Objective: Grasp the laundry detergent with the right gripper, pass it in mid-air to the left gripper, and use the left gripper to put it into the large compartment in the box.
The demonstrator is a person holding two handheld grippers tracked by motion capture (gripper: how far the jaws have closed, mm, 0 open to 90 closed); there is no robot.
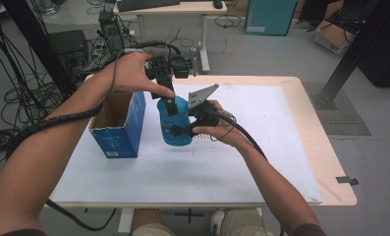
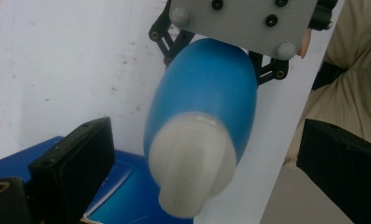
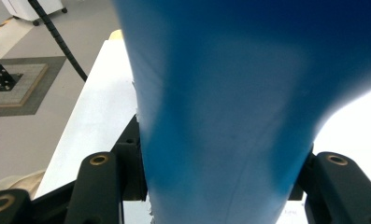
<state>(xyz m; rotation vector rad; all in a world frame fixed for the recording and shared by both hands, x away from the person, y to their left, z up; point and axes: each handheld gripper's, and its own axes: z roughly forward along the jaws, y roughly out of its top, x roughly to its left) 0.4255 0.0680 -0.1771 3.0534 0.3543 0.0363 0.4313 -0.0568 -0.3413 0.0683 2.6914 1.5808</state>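
Observation:
A blue bottle (image 1: pixel 177 124) with a white cap (image 2: pixel 192 163) stands upright on the white table top (image 1: pixel 261 147). My right gripper (image 1: pixel 186 129) holds it from the right, low on the body. In the right gripper view the blue bottle body (image 3: pixel 220 107) sits pinched between the jaws of my right gripper (image 3: pixel 218 163). My left gripper (image 1: pixel 169 104) comes down from above onto the bottle's top. In the left gripper view my left gripper (image 2: pixel 206 140) is open, with one jaw on each side of the cap and a gap to it on both sides.
An open blue cardboard box (image 1: pixel 119 123) stands just left of the bottle, and its edge (image 2: pixel 113 186) lies under the left jaw. The right gripper's grey plate (image 2: pixel 244 18) sits behind the bottle. A desk (image 1: pixel 173 10), cables and boxes lie beyond the table.

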